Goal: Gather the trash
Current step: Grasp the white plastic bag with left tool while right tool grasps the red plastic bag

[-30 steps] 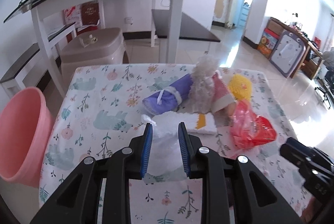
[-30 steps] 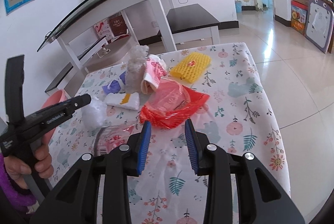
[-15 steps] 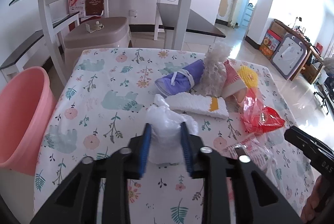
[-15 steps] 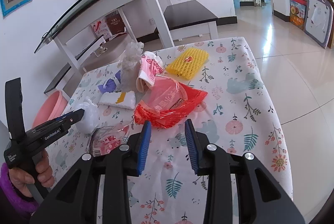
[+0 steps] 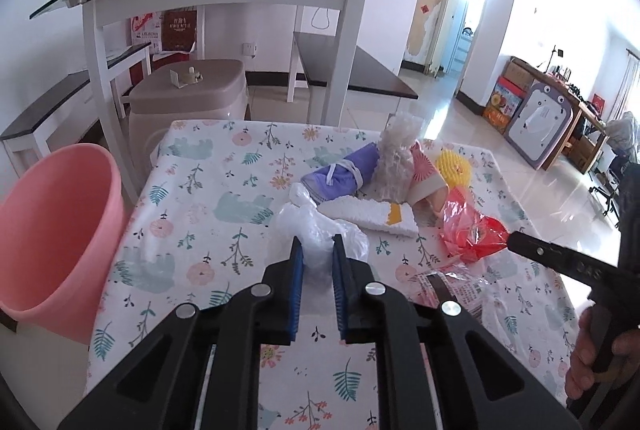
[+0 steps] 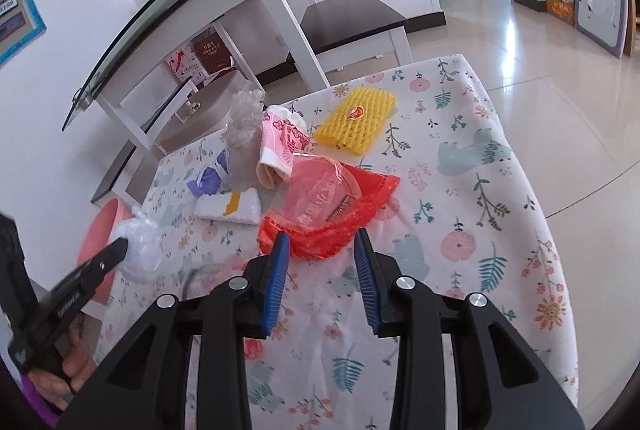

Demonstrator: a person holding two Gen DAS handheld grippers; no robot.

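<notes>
The pink bucket (image 5: 52, 230) is cut off by the left edge of the left wrist view, and in the right wrist view it sits mostly hidden behind the clear plastic bag (image 6: 138, 248) and the left claw (image 6: 116, 250). Just beside that bag, a wrapper on the bench (image 6: 480, 189) is smeared by blur; its print cannot be read.

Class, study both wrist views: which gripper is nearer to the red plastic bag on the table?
Right. The right gripper is open just short of the red plastic bag; the left gripper is off to its left, shut on a clear plastic bag.
</notes>
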